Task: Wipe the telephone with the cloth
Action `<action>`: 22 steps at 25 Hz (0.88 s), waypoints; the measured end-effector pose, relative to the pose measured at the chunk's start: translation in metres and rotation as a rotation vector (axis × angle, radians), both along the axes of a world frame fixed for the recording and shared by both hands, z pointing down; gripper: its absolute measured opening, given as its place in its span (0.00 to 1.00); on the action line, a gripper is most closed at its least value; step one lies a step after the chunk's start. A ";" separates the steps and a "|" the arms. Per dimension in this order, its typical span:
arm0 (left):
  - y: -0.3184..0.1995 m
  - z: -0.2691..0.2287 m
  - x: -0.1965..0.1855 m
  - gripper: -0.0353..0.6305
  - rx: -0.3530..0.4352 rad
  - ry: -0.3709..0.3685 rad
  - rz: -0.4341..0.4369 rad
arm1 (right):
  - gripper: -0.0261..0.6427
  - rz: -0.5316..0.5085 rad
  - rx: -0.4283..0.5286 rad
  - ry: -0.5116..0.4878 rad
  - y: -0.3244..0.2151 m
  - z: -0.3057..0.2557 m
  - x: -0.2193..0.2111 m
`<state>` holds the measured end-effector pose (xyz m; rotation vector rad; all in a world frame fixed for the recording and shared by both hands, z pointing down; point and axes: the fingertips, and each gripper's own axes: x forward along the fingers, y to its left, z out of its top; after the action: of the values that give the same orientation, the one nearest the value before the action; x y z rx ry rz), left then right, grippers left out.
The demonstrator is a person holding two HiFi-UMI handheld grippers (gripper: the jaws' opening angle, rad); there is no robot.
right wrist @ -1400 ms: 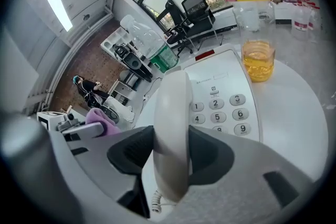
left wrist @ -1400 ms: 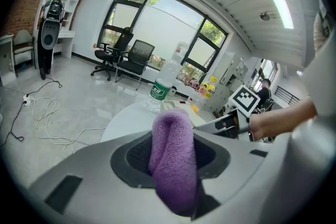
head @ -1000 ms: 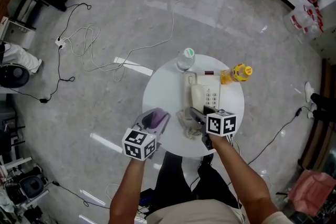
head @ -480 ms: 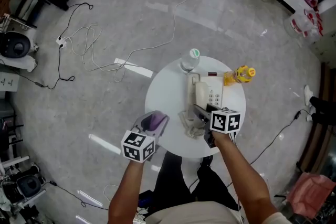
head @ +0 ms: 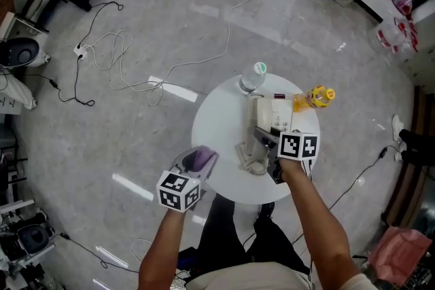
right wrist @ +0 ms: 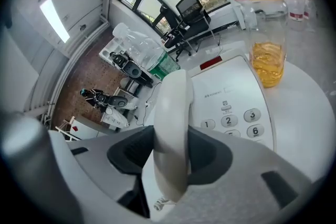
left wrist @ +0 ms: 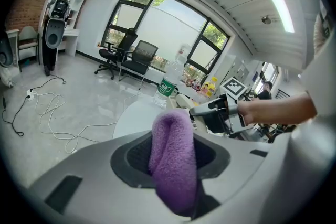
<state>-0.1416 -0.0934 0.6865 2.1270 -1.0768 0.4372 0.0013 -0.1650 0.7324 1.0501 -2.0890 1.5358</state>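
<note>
A white telephone base (head: 275,120) with its keypad (right wrist: 231,120) stands on a round white table (head: 217,125). My right gripper (right wrist: 170,157) is shut on the white handset (right wrist: 172,107) and holds it upright just above the base. A bit of coiled cord (right wrist: 159,201) hangs at the handset's lower end. In the head view the right gripper (head: 266,139) reaches over the table's near right part. My left gripper (head: 196,163) hovers at the table's near left edge, shut on a folded purple cloth (left wrist: 173,155). The cloth is apart from the telephone.
A clear water bottle (head: 253,77) stands at the table's far edge and a bottle of yellow liquid (head: 312,97) right of the telephone. A pale bundle (head: 250,158) lies under the right gripper. White cables (head: 115,58) trail over the floor to the left.
My right gripper has moved a little farther over the table toward the telephone base, still holding the handset. The left gripper with the cloth has stayed almost still.
</note>
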 end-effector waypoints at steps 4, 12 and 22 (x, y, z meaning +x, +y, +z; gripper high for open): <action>0.002 -0.002 -0.003 0.27 0.005 0.002 -0.002 | 0.31 0.006 -0.042 -0.063 0.008 -0.002 -0.006; 0.013 -0.006 -0.009 0.28 0.011 0.002 -0.006 | 0.31 -0.014 -0.006 -0.013 0.006 0.003 -0.013; 0.020 -0.006 -0.013 0.27 0.009 0.003 -0.023 | 0.31 -0.028 0.013 0.024 -0.012 0.008 -0.015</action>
<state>-0.1544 -0.0733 0.6809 2.1207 -1.1021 0.4192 -0.0137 -0.1774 0.7406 1.0348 -2.0913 1.4907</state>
